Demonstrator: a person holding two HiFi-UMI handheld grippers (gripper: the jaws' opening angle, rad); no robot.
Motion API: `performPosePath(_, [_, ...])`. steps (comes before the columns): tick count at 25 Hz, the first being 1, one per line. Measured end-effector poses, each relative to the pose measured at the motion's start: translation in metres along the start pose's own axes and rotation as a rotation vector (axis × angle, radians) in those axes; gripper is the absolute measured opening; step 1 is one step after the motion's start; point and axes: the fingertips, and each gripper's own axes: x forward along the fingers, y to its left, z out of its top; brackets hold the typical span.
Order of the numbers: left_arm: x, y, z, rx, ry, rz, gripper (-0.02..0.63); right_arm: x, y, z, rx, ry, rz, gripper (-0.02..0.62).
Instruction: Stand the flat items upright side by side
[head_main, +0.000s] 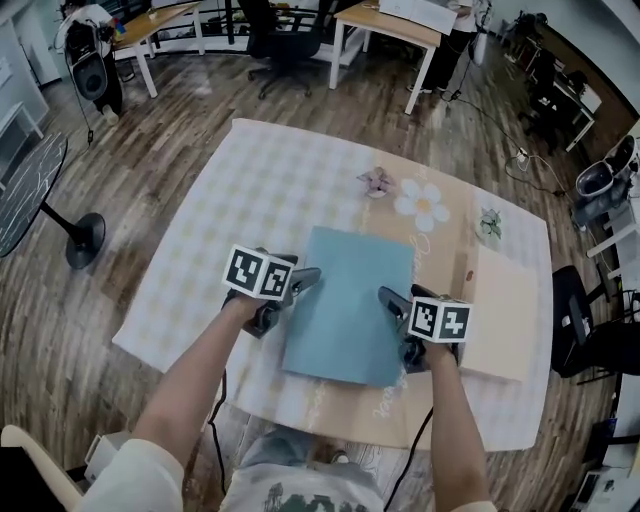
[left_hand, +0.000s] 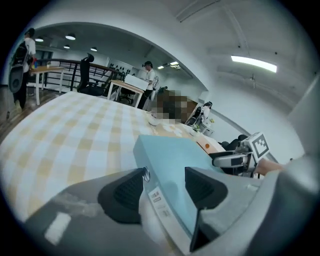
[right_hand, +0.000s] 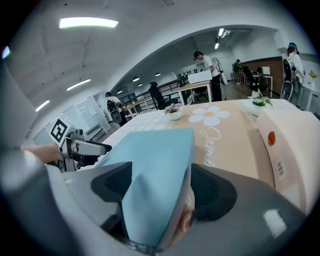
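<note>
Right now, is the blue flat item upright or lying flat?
Lying flat. In the head view the blue flat item shows its broad face upward on the table.

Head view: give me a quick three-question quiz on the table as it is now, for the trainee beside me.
1. Fill in: in the head view, the beige flat item lies to the ____ of the blue flat item.
2. What stands between the jaws of both the left gripper and the right gripper? A the blue flat item; B the beige flat item; C a small plant.
3. True or false: the beige flat item stands upright.
Key: 1 right; 2 A; 3 false.
</note>
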Motion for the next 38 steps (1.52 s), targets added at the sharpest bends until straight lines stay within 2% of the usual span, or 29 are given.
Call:
performPosePath(9, [0.028,0.007,-0.004,-0.067,0.063,-0.124,0.276,0.022,-0.011,-0.006,0.115,0.065,0.055,0.387])
performPosePath(13, [0.032,0.006,-0.006,-0.130,0.090,-0.181,0.265,0.025,-0.011,-0.005,0.138,0.084,0.083,0.384])
performPosePath(20, [0.030,-0.001,-0.002,-0.118,0.105,-0.176,0.262,0.020,-0.009,-0.003,0.116,0.077,0.058,0.370])
performPosePath(25, [0.014,-0.015,0.026,-0.039,0.027,-0.148,0.253,0.000,-0.002,0.023,0.052,-0.006,0.049,0.362])
performPosePath(32, [-0.026,-0.045,0.080,0.083,-0.119,-0.064,0.244,-0.040,0.019,0.073,-0.090,-0.149,0.026,0.350])
performPosePath(38, [-0.066,-0.074,0.097,0.156,-0.224,0.021,0.244,-0.077,0.039,0.092,-0.201,-0.239,0.018,0.334])
